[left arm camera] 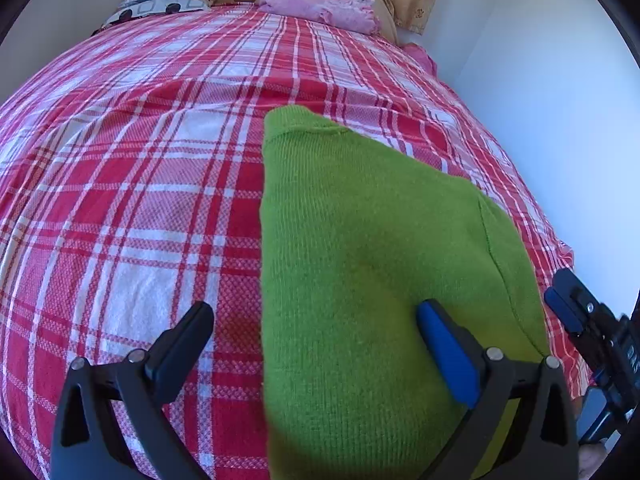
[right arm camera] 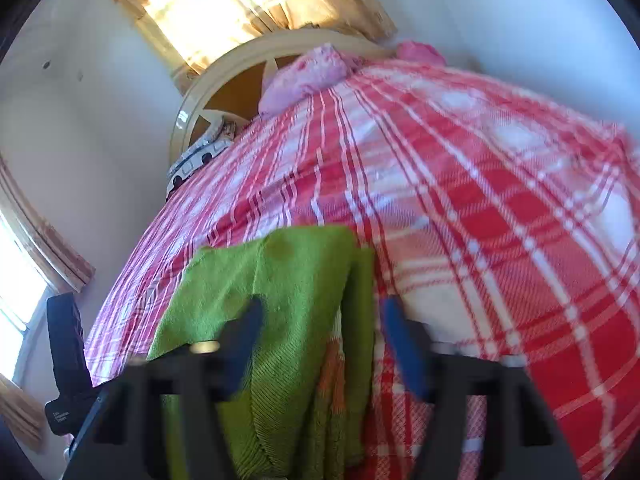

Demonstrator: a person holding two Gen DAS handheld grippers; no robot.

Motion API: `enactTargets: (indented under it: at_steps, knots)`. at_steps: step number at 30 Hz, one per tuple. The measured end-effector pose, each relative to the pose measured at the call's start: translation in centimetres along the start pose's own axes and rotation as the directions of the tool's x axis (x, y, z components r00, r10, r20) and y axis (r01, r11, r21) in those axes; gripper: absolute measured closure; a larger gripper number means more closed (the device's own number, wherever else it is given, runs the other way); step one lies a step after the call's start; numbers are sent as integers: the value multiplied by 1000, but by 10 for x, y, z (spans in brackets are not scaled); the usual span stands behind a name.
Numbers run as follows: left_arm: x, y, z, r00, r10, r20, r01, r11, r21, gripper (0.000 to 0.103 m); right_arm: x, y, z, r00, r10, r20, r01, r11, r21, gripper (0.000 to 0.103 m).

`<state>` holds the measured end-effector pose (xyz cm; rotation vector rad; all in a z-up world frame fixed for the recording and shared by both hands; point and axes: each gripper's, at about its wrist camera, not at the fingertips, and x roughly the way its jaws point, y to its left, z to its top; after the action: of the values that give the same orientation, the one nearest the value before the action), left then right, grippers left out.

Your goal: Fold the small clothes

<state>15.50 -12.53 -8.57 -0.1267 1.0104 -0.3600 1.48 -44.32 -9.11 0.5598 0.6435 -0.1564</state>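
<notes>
A small green knit sweater (left arm camera: 360, 260) lies flat on the red and white plaid bedspread (left arm camera: 140, 200), folded into a long shape. My left gripper (left arm camera: 316, 320) is open above its near end, one finger over the plaid, the blue-padded finger (left arm camera: 448, 352) over the knit. In the right wrist view the sweater (right arm camera: 288, 300) lies below my right gripper (right arm camera: 320, 328), which is open with its fingers spread across the sweater's right edge. An orange and white layer (right arm camera: 334, 364) shows under the green edge. The right gripper also shows at the right edge of the left wrist view (left arm camera: 592, 320).
Pink pillow (left arm camera: 320, 4) and a patterned pillow (left arm camera: 168, 4) lie at the cream headboard (right arm camera: 224, 76). A white wall (left arm camera: 540, 100) runs along the bed's right side. Curtained windows (right arm camera: 224, 4) sit behind the headboard. The left gripper's body (right arm camera: 68, 352) shows at the left.
</notes>
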Motion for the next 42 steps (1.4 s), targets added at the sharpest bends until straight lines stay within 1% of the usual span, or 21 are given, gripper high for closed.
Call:
enactTargets:
  at_steps: [1, 3, 4, 6, 8, 12, 13, 14, 15, 19, 23, 24, 27, 28, 30, 31, 33, 35, 36, 38, 42]
  knots:
    - [1, 1, 0, 1000, -9, -7, 9, 1000, -8, 0, 4, 2, -1, 1000, -8, -16, 8, 1000, -17, 27]
    - [4, 4, 1, 999, -32, -22, 31, 999, -30, 0, 22, 5, -7, 994, -6, -107, 2, 999, -40, 27]
    - [4, 3, 0, 999, -30, -21, 29, 999, -26, 0, 33, 8, -11, 986, -23, -165, 14, 998, -56, 27]
    - [4, 0, 0, 1000, -23, -17, 23, 1000, -12, 0, 40, 13, -12, 983, -24, -184, 7, 996, -90, 27]
    - [5, -8, 0, 999, -27, -25, 27, 999, 23, 1, 44, 15, -12, 978, 8, -208, -30, 994, -103, 27]
    - [6, -23, 0, 1000, -18, -13, 19, 995, 93, 10, 44, 18, -13, 982, 25, -185, -47, 992, -117, 55]
    - [5, -26, -2, 1000, -25, -5, 26, 994, 106, 17, 42, 18, -14, 984, 20, -177, -43, 991, -124, 58]
    - [4, -28, -2, 1000, -16, 4, 15, 993, 115, 19, 40, 20, -14, 985, 21, -170, -43, 990, -131, 63]
    - [3, -31, -2, 1000, -4, 15, 2, 992, 126, 21, 39, 21, -15, 986, 19, -165, -42, 990, -137, 65]
    - [-1, -35, -4, 999, 11, 37, -16, 989, 149, 27, 38, 21, -15, 987, 13, -159, -36, 989, -144, 65]
    - [-1, -35, -2, 999, 13, 31, -17, 990, 142, 27, 40, 11, -13, 985, 41, -170, -57, 995, -87, 55]
    - [0, -36, -2, 999, 16, 30, -20, 990, 142, 27, 42, 9, -13, 984, 39, -174, -52, 996, -74, 47]
    - [3, -32, 0, 1000, 14, 19, -17, 993, 121, 23, 46, 3, -12, 981, 53, -188, -62, 997, -39, 45]
    - [3, -31, 0, 1000, 9, 18, -11, 993, 117, 23, 46, 3, -12, 981, 58, -188, -67, 997, -38, 47]
    - [3, -32, -1, 1000, 5, 27, -9, 992, 126, 26, 45, 7, -13, 982, 63, -181, -75, 995, -61, 58]
    - [2, -33, -1, 999, 8, 35, -13, 991, 130, 28, 43, 11, -14, 984, 51, -173, -66, 994, -83, 60]
    - [0, -36, -2, 999, 19, 50, -25, 990, 139, 33, 40, 16, -15, 987, 33, -159, -52, 992, -114, 69]
    - [-3, -37, -2, 998, 25, 61, -34, 989, 141, 41, 36, 21, -16, 991, 21, -132, -39, 989, -142, 74]
    - [-4, -38, -2, 997, 30, 67, -39, 989, 141, 43, 33, 24, -16, 993, 18, -115, -36, 987, -158, 75]
    - [-9, -40, -3, 996, 40, 83, -51, 990, 132, 53, 28, 30, -17, 996, 8, -85, -24, 982, -190, 76]
    - [-23, -45, -3, 992, 58, 111, -75, 986, 152, 60, 17, 42, -18, 999, -12, -31, 4, 972, -237, 76]
